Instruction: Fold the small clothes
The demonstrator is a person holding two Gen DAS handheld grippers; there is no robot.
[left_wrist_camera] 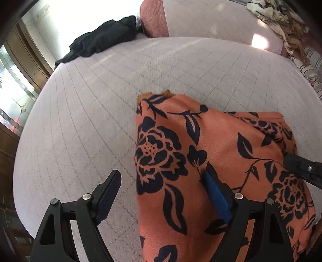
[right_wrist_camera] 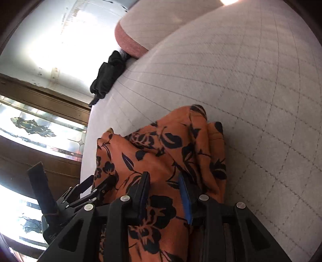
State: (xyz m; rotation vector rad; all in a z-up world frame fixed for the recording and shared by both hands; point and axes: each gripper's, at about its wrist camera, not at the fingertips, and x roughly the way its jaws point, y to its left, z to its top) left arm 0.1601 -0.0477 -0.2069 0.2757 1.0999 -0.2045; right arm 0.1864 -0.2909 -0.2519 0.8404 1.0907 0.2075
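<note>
Between the wide-spread fingers of the left gripper (left_wrist_camera: 161, 193) lies the orange floral garment's (left_wrist_camera: 211, 153) left edge, ungripped. Fingers of the right gripper (right_wrist_camera: 164, 191) stand partly apart over the cloth; grip unclear. Garment rests on the quilted bed (left_wrist_camera: 90, 110), black clothes (left_wrist_camera: 104, 40) beyond.

We're in a home, prob. a bedroom. The landmark is the bed (left_wrist_camera: 90, 104), covered w/ a pale grid-stitched quilt. At its far end we see a pillow (left_wrist_camera: 201, 18) w/ a pink-red band, and a dark garment (left_wrist_camera: 104, 38) bunched at the bed's far left edge, just beside the pillow. Off the bed's far right corner lies crumpled patterned fabric (left_wrist_camera: 281, 22). Left of the bed stands dark wood furniture w/ leaded-glass panels (right_wrist_camera: 38, 125) below a white wall.
</note>
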